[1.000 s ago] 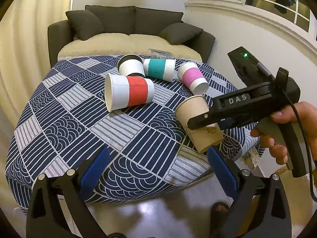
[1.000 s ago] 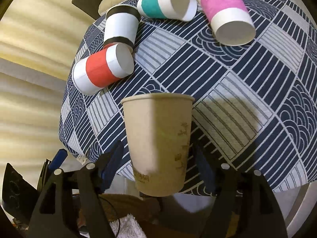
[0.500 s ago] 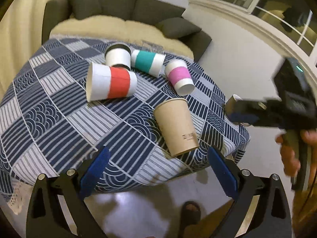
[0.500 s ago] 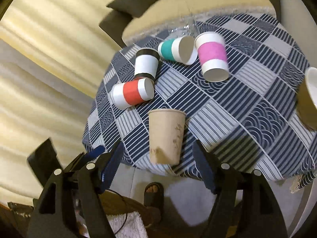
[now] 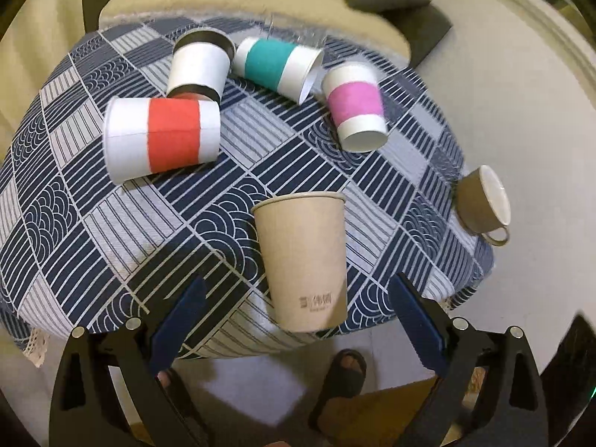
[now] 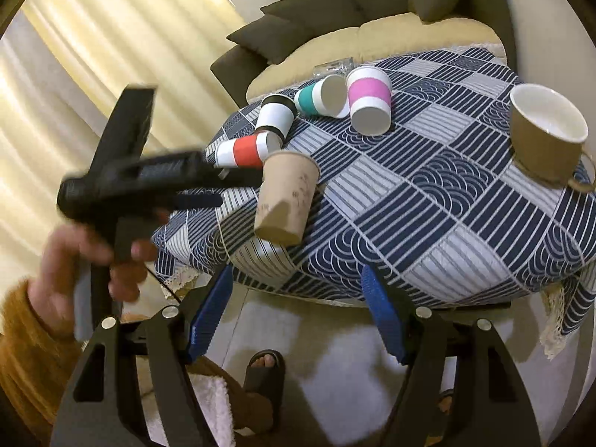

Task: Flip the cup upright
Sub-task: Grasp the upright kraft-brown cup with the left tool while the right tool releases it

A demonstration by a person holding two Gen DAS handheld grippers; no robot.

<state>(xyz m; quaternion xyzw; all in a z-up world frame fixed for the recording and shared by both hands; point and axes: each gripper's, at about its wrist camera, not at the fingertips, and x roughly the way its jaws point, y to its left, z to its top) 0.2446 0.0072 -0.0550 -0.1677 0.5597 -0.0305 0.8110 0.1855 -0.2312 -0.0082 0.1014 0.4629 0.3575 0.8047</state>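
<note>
A plain brown paper cup (image 5: 303,257) stands upright near the table's front edge; it also shows in the right wrist view (image 6: 287,199). My left gripper (image 5: 298,320) is open, its blue pads on either side of the cup's base and apart from it. In the right wrist view the left gripper (image 6: 227,186) shows blurred, right beside the cup. My right gripper (image 6: 298,313) is open and empty, off the table's front edge. A brown ceramic mug (image 5: 482,201) lies tilted at the table's right edge, also in the right wrist view (image 6: 544,141).
Red-banded (image 5: 162,134), black-rimmed (image 5: 199,63), teal (image 5: 277,63) and pink (image 5: 355,106) paper cups lie on the patterned tablecloth (image 5: 111,223). A dark sofa (image 6: 372,11) stands behind. The person's sandalled feet (image 5: 344,372) are below the table edge.
My right gripper has let go of the brown cup and pulled back off the table. My left gripper has moved forward and down around the standing cup.
</note>
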